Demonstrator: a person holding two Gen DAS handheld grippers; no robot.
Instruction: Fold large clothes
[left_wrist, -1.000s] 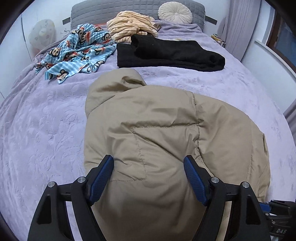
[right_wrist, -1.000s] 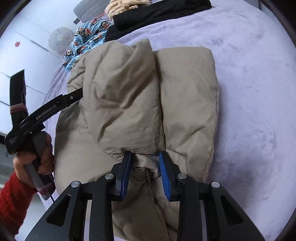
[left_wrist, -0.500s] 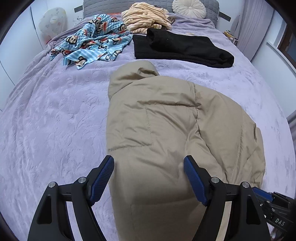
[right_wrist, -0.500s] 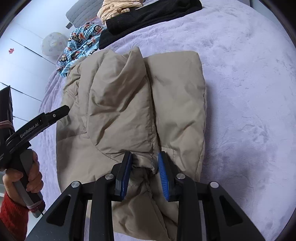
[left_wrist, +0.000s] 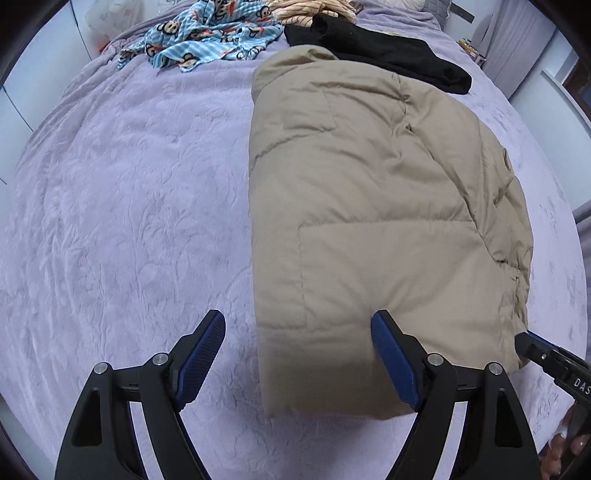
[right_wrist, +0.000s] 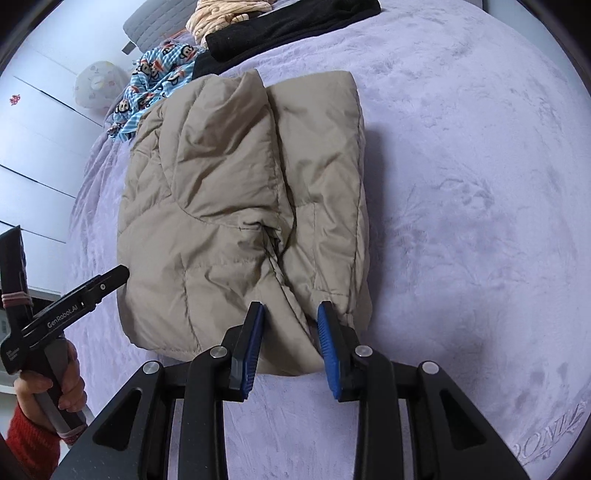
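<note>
Left claw (left_wrist: 297, 354) slid off the jacket (left_wrist: 388, 221) toward 9 o'clock, wide and empty; right claw (right_wrist: 290, 341) just released its hem. Fold looks done; next, probably grab another garment.

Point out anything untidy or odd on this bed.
The tan puffer jacket lies folded. Behind it, the blue monkey-print garment is crumpled and unfolded, and the peach striped garment is heaped beside the black garment. Nothing looks spilled or damaged.
</note>
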